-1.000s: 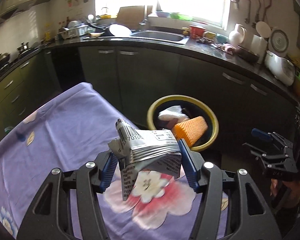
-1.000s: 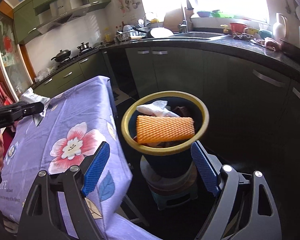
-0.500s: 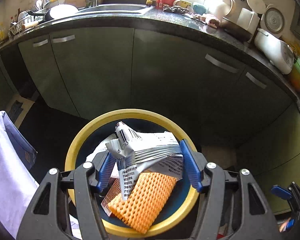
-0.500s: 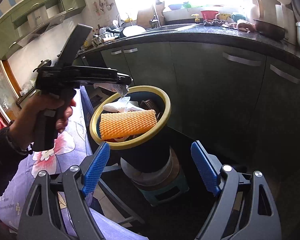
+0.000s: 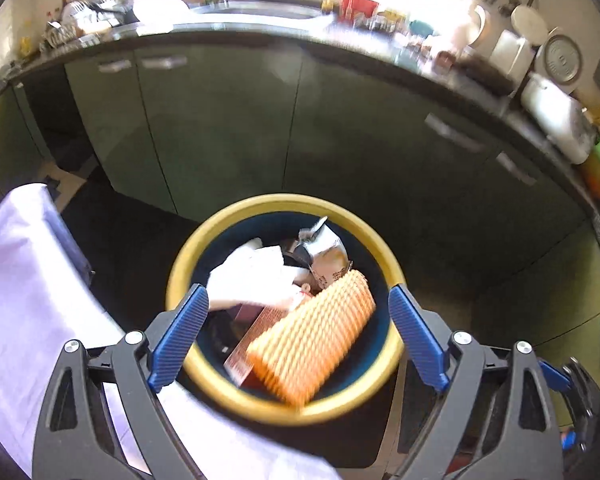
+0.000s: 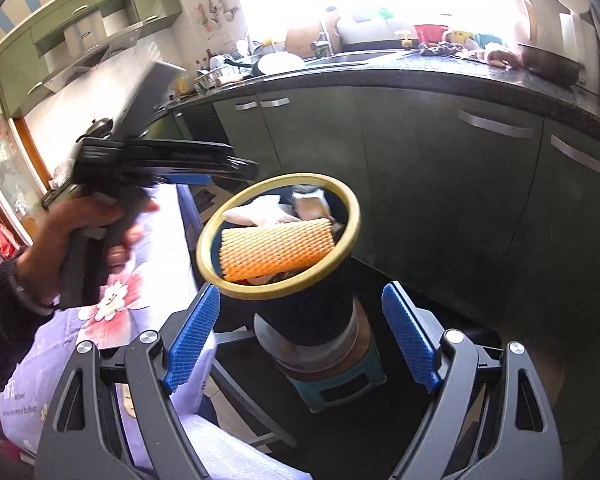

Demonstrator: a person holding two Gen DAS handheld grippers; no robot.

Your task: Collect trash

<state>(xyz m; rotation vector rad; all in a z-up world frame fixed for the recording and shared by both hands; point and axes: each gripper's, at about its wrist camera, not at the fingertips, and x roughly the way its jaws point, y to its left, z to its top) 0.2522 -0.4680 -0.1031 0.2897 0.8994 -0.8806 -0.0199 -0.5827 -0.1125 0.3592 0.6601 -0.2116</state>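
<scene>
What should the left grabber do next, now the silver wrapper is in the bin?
Probably lift the left gripper back toward the purple tablecloth for more trash. Its jaws are opening with nothing between them, and the silver wrapper already lies inside the yellow-rimmed bin.

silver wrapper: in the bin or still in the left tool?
In the bin: the silver wrapper lies behind the orange foam net; left tool opening, empty.

1. I am standing in a home kitchen: green cabinets point(image 6: 440, 184) run under a dark stone worktop point(image 6: 460, 80).
2. A sink point(image 6: 352, 56) with its tap sits below a bright window, dishes stacked beside it.
3. A range hood point(image 6: 80, 68) hangs over a hob carrying a pan point(image 6: 98, 125).
4. A rice cooker point(image 5: 556, 120) stands on the worktop.
5. A floral cloth point(image 6: 112, 300) covers the table.
</scene>
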